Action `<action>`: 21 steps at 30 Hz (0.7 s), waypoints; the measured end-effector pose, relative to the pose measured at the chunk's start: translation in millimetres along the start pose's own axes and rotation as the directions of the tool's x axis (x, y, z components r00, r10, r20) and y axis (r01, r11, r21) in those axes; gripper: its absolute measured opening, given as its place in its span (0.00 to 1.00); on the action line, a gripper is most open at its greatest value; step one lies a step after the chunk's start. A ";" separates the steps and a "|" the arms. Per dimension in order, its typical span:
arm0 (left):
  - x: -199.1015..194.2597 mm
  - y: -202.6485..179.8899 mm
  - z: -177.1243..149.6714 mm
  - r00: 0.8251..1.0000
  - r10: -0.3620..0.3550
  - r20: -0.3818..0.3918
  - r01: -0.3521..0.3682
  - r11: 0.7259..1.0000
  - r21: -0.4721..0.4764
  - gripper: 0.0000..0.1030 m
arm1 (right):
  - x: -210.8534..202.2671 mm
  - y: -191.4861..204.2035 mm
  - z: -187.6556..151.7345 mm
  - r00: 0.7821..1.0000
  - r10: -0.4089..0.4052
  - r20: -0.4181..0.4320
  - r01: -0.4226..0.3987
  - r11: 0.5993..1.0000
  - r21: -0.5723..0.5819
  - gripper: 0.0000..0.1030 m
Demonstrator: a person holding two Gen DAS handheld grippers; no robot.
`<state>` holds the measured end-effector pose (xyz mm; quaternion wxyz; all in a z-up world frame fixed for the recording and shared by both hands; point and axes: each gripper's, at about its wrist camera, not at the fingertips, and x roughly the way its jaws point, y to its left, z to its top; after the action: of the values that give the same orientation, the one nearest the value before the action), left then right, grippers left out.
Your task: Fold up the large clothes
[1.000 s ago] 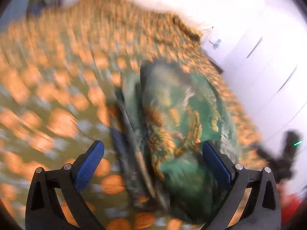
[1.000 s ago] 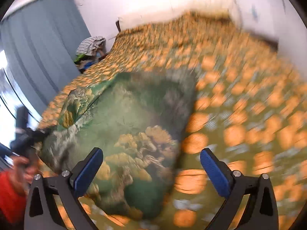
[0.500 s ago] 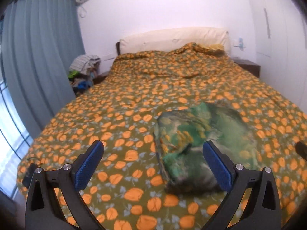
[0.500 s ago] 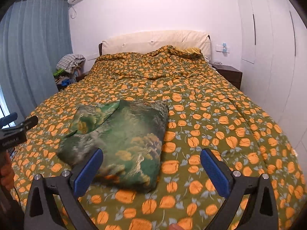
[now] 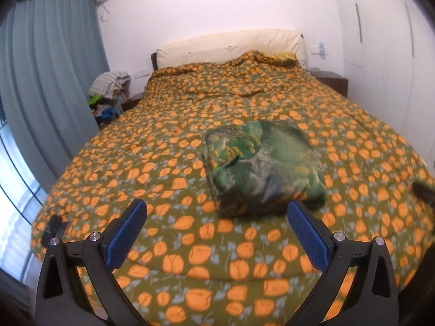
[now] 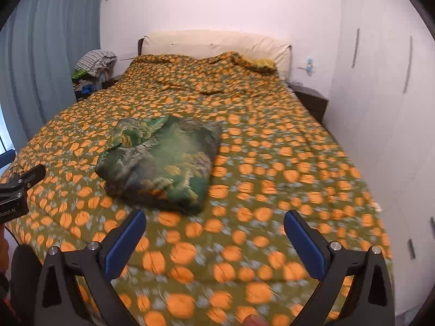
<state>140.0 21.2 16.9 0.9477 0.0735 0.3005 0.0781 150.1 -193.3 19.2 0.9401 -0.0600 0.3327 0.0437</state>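
On the bed: a folded green garment (image 5: pixel 261 168) was laid on the orange-flowered quilt (image 5: pixel 163 146), nearer the foot edge than the headboard (image 5: pixel 231 44); no gripper touched it
Left gripper (image 5: pixel 217 233): jaws were spread wide; nothing was held
Right gripper (image 6: pixel 214 241): jaws were spread wide; nothing was held; it was kept over the foot edge

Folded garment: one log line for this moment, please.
folded garment: lying on bed | left hand-held gripper: open | right hand-held gripper: open
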 end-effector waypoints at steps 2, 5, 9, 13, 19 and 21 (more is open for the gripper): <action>-14.5 -1.4 -4.1 1.000 0.017 0.021 -0.017 1.000 0.012 1.00 | -23.5 -6.4 -11.6 1.000 0.001 0.014 -0.001 1.000 -0.009 1.00; -25.5 -5.9 -1.5 0.999 0.034 0.017 -0.034 0.999 0.030 1.00 | -14.8 1.1 -17.0 0.999 -0.014 -0.039 0.013 1.000 -0.011 1.00; -17.2 -10.6 4.7 0.998 -0.035 -0.048 0.035 0.999 -0.001 1.00 | -3.1 22.8 -10.7 0.999 0.034 -0.031 -0.035 0.999 -0.014 1.00; -1.2 -12.2 4.2 0.993 -0.089 -0.074 0.086 0.995 -0.044 1.00 | -0.1 34.8 -10.6 0.999 0.001 -0.036 -0.003 0.999 -0.043 1.00; 13.6 -11.9 5.1 0.983 -0.131 -0.125 0.121 0.989 -0.086 1.00 | 3.5 42.1 -7.7 0.997 -0.034 -0.067 0.030 0.998 -0.048 1.00; 15.1 -11.3 6.9 0.981 -0.145 -0.127 0.133 0.986 -0.101 1.00 | 2.9 43.9 -4.8 0.997 -0.028 -0.068 0.025 0.999 -0.045 1.00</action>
<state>157.4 12.4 12.0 0.9309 0.0033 0.3639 0.0301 144.0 -150.4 9.9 0.9271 -0.0867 0.3628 0.0364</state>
